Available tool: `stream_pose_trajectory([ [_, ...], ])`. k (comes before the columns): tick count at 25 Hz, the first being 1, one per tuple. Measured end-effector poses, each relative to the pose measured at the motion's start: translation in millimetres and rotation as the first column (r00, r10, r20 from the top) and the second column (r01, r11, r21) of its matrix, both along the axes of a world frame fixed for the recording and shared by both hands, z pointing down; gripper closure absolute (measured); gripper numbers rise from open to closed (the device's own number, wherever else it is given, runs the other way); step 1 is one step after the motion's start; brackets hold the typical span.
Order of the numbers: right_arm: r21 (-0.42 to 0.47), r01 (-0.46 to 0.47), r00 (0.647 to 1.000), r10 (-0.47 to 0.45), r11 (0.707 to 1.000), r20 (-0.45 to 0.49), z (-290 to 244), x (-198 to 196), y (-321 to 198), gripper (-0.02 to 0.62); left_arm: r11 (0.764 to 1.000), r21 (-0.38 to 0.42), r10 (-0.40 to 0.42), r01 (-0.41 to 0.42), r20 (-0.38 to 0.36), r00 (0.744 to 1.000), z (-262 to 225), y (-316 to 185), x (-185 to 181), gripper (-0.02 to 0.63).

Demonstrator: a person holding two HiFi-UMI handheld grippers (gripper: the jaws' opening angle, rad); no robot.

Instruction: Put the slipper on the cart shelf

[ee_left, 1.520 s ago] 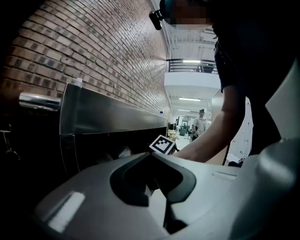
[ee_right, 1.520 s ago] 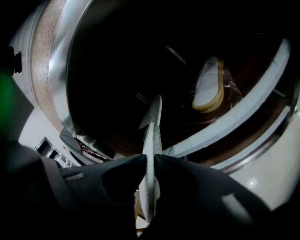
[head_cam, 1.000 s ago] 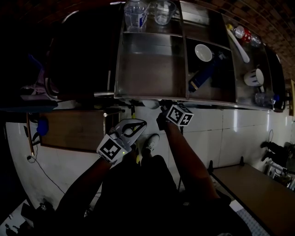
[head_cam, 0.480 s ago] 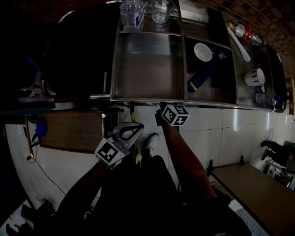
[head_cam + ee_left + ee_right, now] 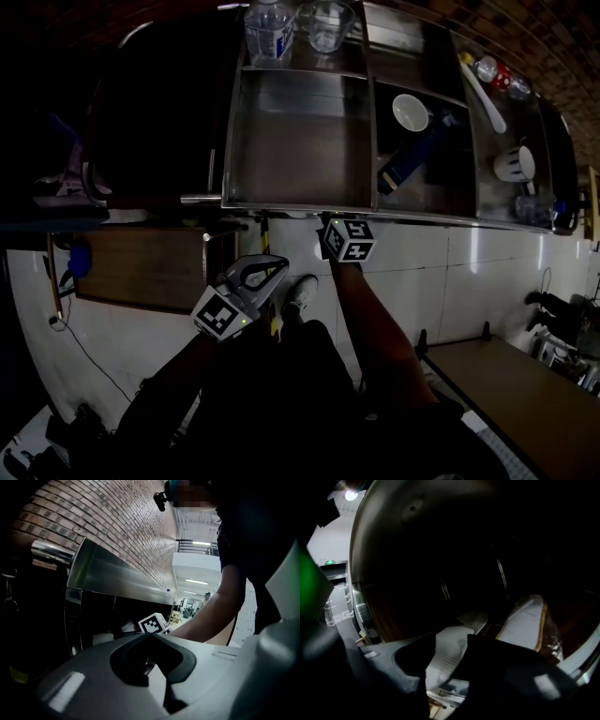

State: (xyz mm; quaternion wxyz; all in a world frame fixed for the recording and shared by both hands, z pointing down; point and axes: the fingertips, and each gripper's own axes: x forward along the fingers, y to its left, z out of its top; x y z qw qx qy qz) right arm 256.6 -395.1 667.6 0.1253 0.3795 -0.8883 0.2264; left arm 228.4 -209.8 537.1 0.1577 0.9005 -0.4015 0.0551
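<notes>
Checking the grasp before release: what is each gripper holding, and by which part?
The right gripper pinches a pale slipper by its near end; the left gripper holds nothing, jaws together.

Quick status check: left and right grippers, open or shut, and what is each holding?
Left gripper: jaws shut, nothing between them.
Right gripper: jaws shut on the slipper.

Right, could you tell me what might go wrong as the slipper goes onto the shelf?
1. The right gripper, shut on the slipper, is under the cart top, where the head view cannot see its jaws, so placement may be blind.
2. A second slipper lies close beside it in the dark. The held one could land on it or push it.
</notes>
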Motion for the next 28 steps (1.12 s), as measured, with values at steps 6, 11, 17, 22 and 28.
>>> stream_pose_trajectory([
  [6,0.039,0.036,0.999,-0.035,0.999,-0.034,-6.9,15.6,12.6,0.394,1.0,0.005,-0.014,0.014,-0.007,1.0,-3.6,-0.2,-0.7,0.603],
  [11,0.067,0.11,0.994,-0.108,0.992,-0.031,-26.4,25.7,47.7,0.394,0.999,0.026,-0.023,0.022,0.003,1.0,-13.9,5.4,-1.8,0.603],
  [17,0.149,0.342,0.939,-0.345,0.928,-0.009,-88.6,21.5,128.5,0.395,0.996,0.06,-0.07,0.068,0.022,0.997,-38.2,26.6,-2.2,0.603],
  [22,0.237,0.495,0.863,-0.505,0.836,-0.019,-146.6,19.2,199.4,0.396,0.989,0.093,-0.12,0.117,0.035,0.992,-68.7,57.4,-6.0,0.603],
  [28,0.243,0.58,0.8,-0.6,0.778,0.01,-176.9,5.6,248.6,0.396,0.975,0.096,-0.208,0.202,0.063,0.976,-82.5,97.3,-18.2,0.603],
])
